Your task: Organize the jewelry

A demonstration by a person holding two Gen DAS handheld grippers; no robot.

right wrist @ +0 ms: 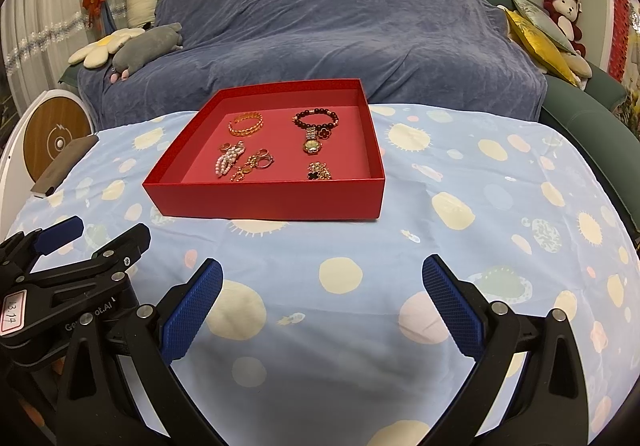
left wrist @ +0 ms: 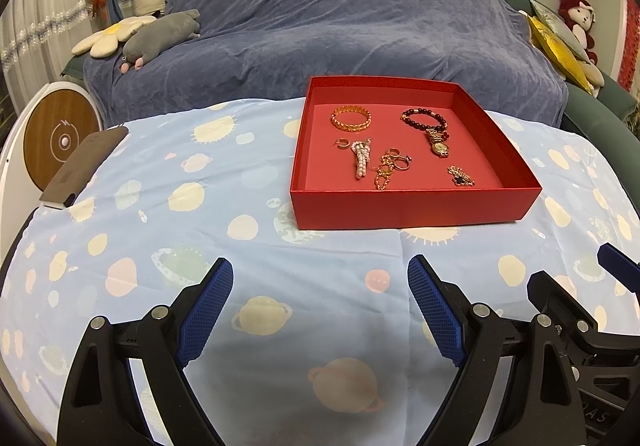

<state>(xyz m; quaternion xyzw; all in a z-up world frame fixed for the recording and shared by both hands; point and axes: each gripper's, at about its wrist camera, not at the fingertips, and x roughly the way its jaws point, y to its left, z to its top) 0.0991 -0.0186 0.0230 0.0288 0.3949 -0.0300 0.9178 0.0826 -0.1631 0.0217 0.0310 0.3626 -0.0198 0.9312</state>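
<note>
A red open box (left wrist: 408,208) (right wrist: 264,202) stands on the table's planet-print cloth. Inside lie a gold bangle (left wrist: 351,119) (right wrist: 246,124), a dark bead bracelet (left wrist: 423,117) (right wrist: 316,118), a gold watch (left wrist: 439,146) (right wrist: 311,144), a pearl piece (left wrist: 361,163) (right wrist: 227,159), gold rings and a chain (left wrist: 390,166) (right wrist: 252,165), and a black clover brooch (left wrist: 461,177) (right wrist: 319,172). My left gripper (left wrist: 320,274) is open and empty, near the table's front, short of the box. My right gripper (right wrist: 322,272) is open and empty beside it, also short of the box.
A dark flat slab (left wrist: 82,166) (right wrist: 64,164) lies at the cloth's left edge. A round wood-topped device (left wrist: 60,138) stands left of the table. A blue-covered sofa (left wrist: 320,26) with plush toys and cushions is behind. The right gripper's body shows at the left wrist view's right edge (left wrist: 568,310).
</note>
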